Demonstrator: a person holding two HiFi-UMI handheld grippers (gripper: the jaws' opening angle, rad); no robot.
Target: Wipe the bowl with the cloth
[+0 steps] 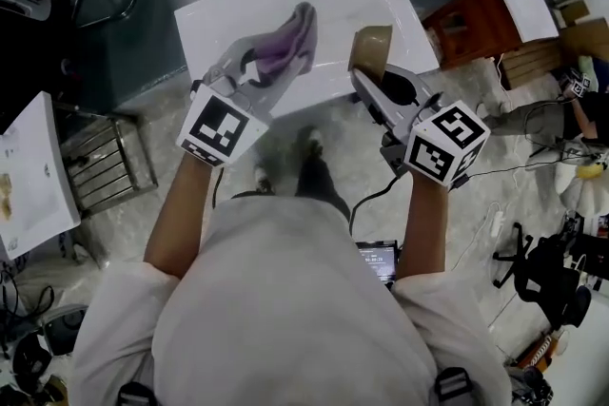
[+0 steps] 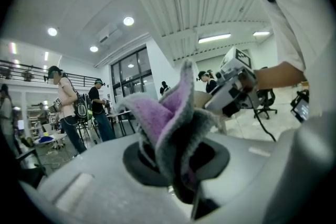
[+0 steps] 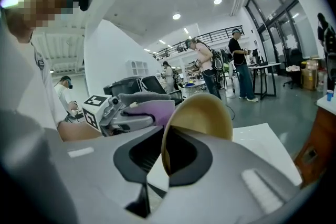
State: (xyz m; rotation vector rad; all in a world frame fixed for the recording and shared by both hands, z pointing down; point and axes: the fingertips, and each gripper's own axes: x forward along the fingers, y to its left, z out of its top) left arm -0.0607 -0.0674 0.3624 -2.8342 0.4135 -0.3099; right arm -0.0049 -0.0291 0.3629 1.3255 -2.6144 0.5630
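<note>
The head view looks steeply down from over the white table (image 1: 214, 24). By the table's near edge, the gripper views face each other, one showing the right gripper (image 2: 212, 106), one the left gripper (image 3: 149, 113).

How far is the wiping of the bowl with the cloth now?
Done: the left claw is shut on the purple-grey cloth, the right claw on the rim of the tan bowl. In hand: both held above the white sink, apart from each other. Left: bringing cloth to bowl and all the wiping.
</note>
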